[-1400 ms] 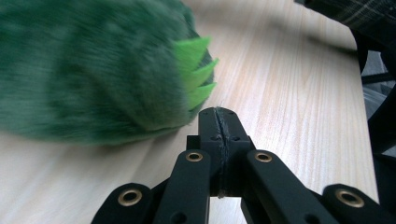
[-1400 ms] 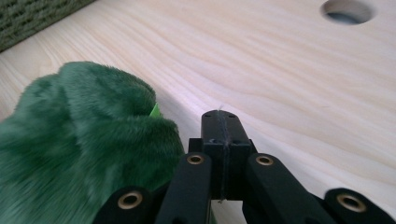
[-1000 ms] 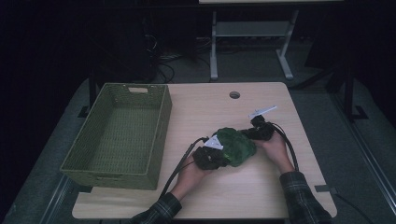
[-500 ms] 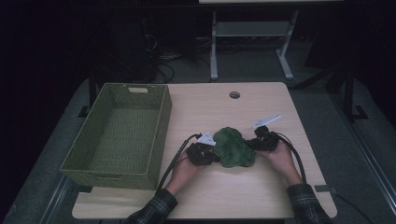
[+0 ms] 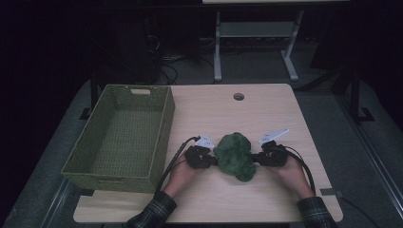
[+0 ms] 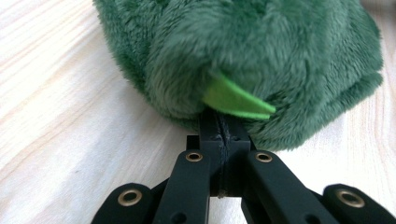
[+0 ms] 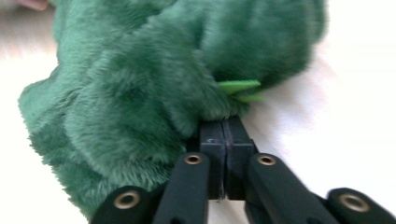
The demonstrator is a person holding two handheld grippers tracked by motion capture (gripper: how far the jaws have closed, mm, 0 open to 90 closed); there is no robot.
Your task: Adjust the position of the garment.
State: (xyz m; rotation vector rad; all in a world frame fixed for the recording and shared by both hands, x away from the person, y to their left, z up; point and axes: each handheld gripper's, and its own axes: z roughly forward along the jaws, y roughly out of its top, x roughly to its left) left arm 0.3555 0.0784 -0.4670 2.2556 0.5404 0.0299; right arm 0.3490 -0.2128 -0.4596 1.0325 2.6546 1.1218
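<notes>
A dark green plush toy [image 5: 235, 156] lies on the wooden table [image 5: 271, 109], near its front middle. My left gripper [image 5: 215, 159] holds it from the left and my right gripper [image 5: 256, 158] from the right, each in a person's hand. In the left gripper view the jaws are pressed together, and the left gripper [image 6: 219, 123] has its tips buried in the plush toy [image 6: 261, 51] under a light green felt flap [image 6: 238, 100]. In the right gripper view the right gripper [image 7: 225, 128] is likewise shut, pinching the plush toy [image 7: 140, 79] beside another felt flap [image 7: 240, 87].
A green woven basket [image 5: 165, 124] stands with nothing in it on the left side of the table. A round cable hole [image 5: 238, 96] sits near the far edge. Black cables [image 5: 173, 159] trail from both grippers toward the front edge. A metal stand [image 5: 256, 33] is on the floor beyond.
The right gripper has swung from the far right toward the front edge. The left gripper has slid a little left. The plush toy came with them and now lies between the two.
</notes>
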